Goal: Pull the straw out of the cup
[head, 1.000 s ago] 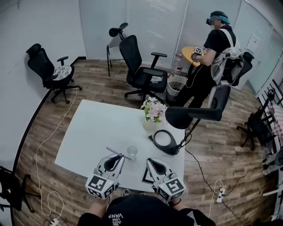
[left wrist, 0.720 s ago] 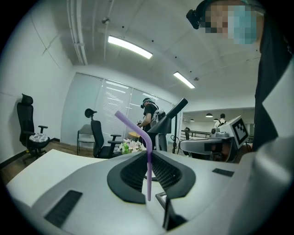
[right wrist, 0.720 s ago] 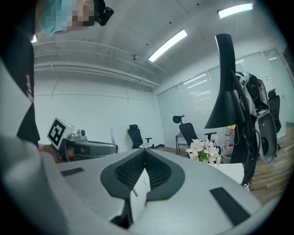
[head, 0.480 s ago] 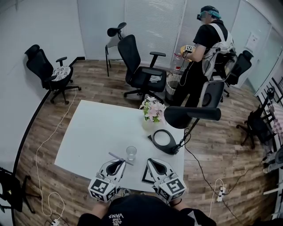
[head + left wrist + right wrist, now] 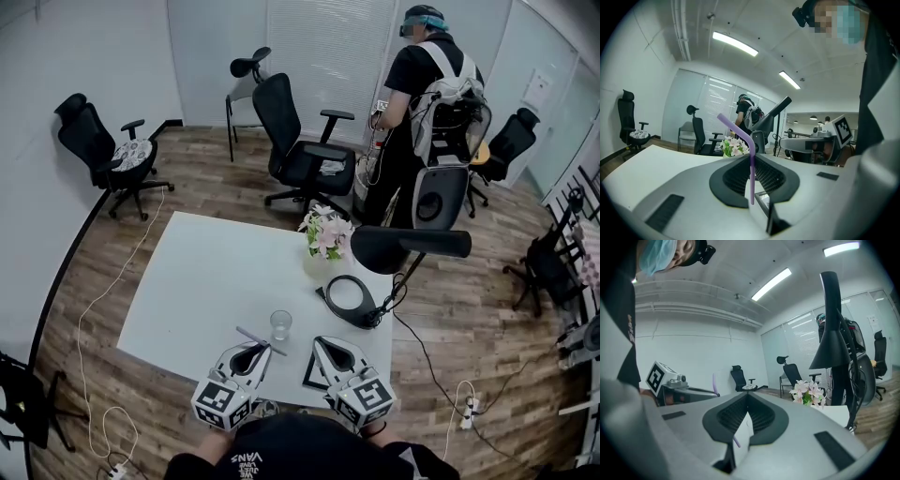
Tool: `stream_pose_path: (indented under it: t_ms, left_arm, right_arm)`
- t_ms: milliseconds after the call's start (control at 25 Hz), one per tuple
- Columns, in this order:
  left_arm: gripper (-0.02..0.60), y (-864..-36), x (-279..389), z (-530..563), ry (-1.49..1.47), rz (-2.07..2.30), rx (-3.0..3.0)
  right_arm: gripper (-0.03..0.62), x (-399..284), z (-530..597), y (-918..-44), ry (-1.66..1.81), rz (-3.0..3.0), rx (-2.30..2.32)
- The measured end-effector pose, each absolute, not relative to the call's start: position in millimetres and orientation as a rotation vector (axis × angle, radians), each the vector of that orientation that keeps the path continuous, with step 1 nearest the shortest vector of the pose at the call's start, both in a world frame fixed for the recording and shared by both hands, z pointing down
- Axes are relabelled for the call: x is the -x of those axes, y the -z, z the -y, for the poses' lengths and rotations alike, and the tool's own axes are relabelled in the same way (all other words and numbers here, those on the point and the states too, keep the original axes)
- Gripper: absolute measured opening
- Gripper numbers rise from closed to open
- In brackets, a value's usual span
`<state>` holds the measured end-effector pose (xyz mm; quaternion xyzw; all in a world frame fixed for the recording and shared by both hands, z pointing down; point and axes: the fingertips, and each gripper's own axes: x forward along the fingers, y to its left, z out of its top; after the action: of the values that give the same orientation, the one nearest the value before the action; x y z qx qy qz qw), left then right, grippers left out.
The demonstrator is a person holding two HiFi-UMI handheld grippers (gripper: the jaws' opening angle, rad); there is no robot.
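Lower now: your left tongs (image 5: pixel 259 347), purple straw (image 5: pixel 258 338) pinched.
Straw outside cup (image 5: pixel 280 324), lower centre; your right tongs (image 5: pixel 317 341) closed, empty.

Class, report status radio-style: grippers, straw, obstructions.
Left gripper shut on purple straw; right gripper shut, empty. Straw clear of glass cup. Nothing blocking.

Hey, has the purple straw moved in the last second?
Yes. The straw, clamped in the left gripper, has slid toward the near table edge, away from the cup, which stayed put.
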<state>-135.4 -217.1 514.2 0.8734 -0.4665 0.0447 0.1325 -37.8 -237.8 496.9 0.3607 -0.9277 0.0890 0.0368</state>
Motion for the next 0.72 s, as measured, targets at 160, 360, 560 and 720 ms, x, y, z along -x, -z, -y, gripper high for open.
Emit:
stream_pose_path:
  t_ms: [160, 360, 560, 720]
  left_arm:
    - [0.038, -515.4, 136.2, 217.3, -0.127, 1.344, -2.531]
    - [0.038, -515.7, 137.5, 217.6, -0.123, 1.340, -2.530]
    - [0.038, -520.2, 135.0, 214.5, -0.131, 1.329, -2.530]
    - [0.038, -519.2, 135.6, 212.0, -0.121, 1.325, -2.527]
  right_arm:
    - [0.017, 39.1, 237.6, -497.3, -0.267, 2.841, -1.104]
    - [0.017, 39.0, 237.0, -500.2, -0.265, 2.835, -1.110]
    - [0.017, 38.3, 236.1, -500.7, -0.283, 2.823, -1.128]
    - [0.015, 40.0, 232.8, -500.0, -0.260, 2.819, -1.121]
